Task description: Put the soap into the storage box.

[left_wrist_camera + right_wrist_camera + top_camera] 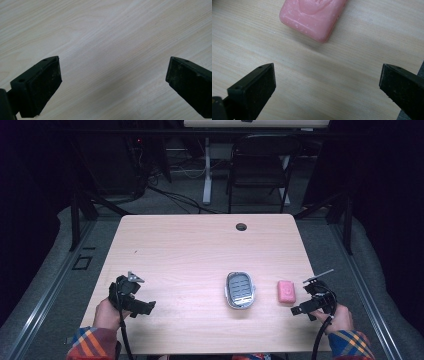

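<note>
The work in hand is the pickup of the pink soap bar, and it stands at the approach step: nothing is grasped yet.

**Position of the parts.** The soap bar lies flat on the wooden table, near its right edge and just beside the right gripper. A grey soap dish with a slotted insert sits to the left of the bar, apart from it, near the middle of the table's front half. The dish is empty.

**Right gripper.** In the right gripper view its jaws are spread wide and released, with bare table between them. The soap bar lies ahead of the jaw tips, angled across the view and clear of both pads.

**Left gripper.** The left gripper rests at the table's left front, well apart from the soap and the dish. In the left gripper view its jaws are likewise spread wide over bare wood, holding nothing.

**Next move, as judged.** The right gripper needs to advance until the bar sits between the pads, with the wrist turned so the jaws close across the bar's narrow width. The bar looks smooth and rounded, so an off-centre grip could let it slip. The dish is the probable destination.
</note>
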